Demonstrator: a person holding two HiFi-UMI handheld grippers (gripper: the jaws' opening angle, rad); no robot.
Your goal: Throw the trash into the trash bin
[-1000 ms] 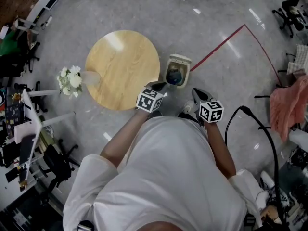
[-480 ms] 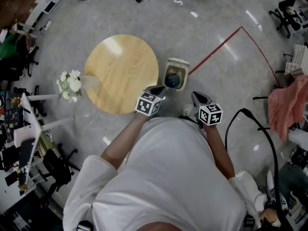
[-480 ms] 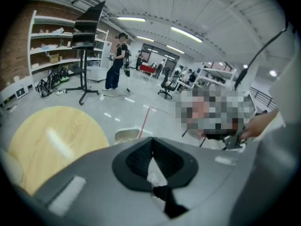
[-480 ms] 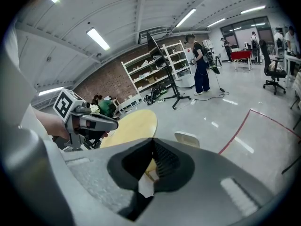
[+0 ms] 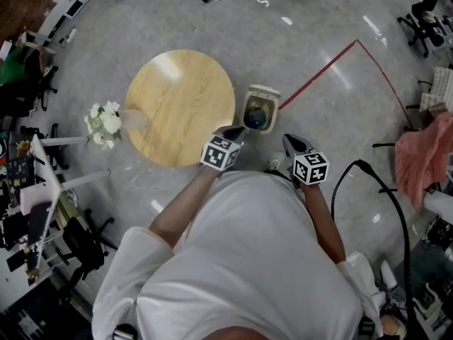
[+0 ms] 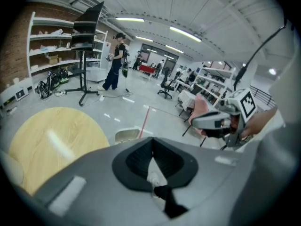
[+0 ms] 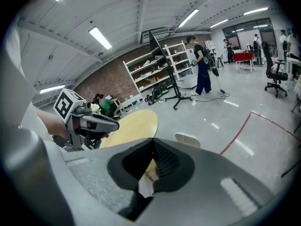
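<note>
The small cream trash bin (image 5: pixel 260 107) stands on the floor at the right edge of the round wooden table (image 5: pixel 177 101), its lid up and something dark blue inside. My left gripper (image 5: pixel 232 129) hangs just in front of the bin with its jaws shut and nothing between them. My right gripper (image 5: pixel 291 143) is to the right of the bin, also shut and empty. In the left gripper view the bin's lid (image 6: pixel 126 134) shows past the closed tips (image 6: pixel 151 142). The right gripper view has the bin (image 7: pixel 188 139) beyond its own closed tips (image 7: pixel 153 142). No trash shows on the tabletop.
A vase of white flowers (image 5: pixel 104 120) stands at the table's left edge. A red line (image 5: pixel 318 73) runs across the grey floor behind the bin. A pink cloth on a chair (image 5: pixel 423 154) and a black cable (image 5: pixel 386 190) are at the right; shelves and a person stand far off.
</note>
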